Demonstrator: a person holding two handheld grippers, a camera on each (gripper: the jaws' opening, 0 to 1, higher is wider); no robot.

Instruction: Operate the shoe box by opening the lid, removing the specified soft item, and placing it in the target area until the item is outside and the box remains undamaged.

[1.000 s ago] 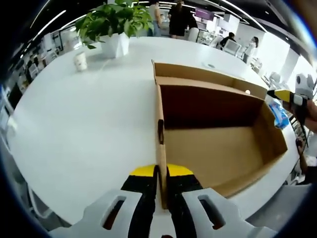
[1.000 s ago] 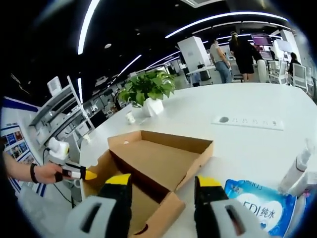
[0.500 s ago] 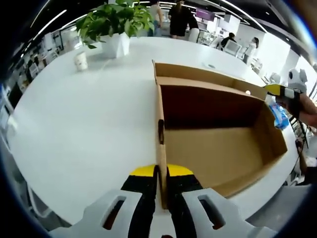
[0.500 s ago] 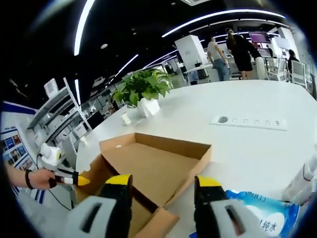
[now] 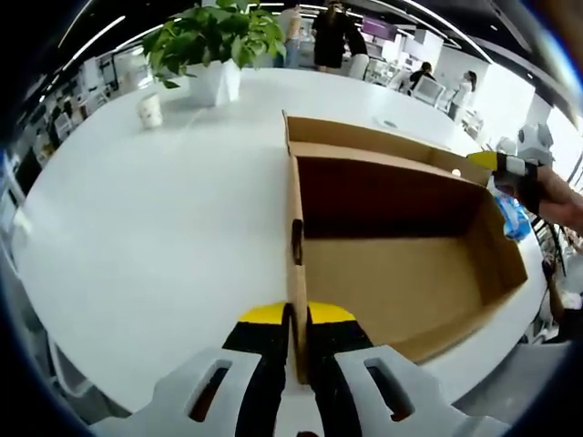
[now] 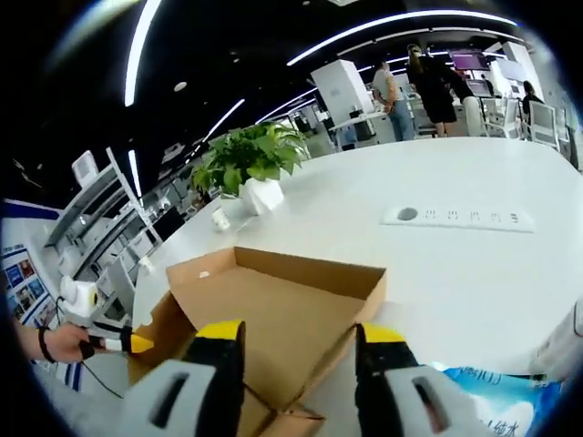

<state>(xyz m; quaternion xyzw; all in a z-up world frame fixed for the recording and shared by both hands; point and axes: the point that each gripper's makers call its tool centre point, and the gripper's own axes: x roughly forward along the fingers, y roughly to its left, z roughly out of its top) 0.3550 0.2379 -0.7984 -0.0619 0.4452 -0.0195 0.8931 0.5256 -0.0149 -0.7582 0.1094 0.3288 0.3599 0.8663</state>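
Observation:
The brown cardboard shoe box (image 5: 392,273) stands open on the white table, its inside bare. Its lid (image 5: 364,137) lies flipped back on the far side. My left gripper (image 5: 298,314) is shut on the box's near side wall, the cardboard edge pinched between the yellow-tipped jaws. My right gripper (image 6: 301,350) hangs open above the lid (image 6: 273,305) with nothing between its jaws. It also comes into the left gripper view as the right gripper (image 5: 487,161), held by a hand at the box's far right corner. A soft blue wipes pack (image 6: 487,391) lies on the table outside the box.
A potted plant (image 5: 214,41) and a small cup (image 5: 148,111) stand at the table's far side. A white power strip (image 6: 455,217) lies right of the lid. People stand in the background. The table edge (image 5: 510,337) runs close along the box's right side.
The right gripper has moved in over the lid, closer to the box's far right corner. The left gripper and the box have stayed put.

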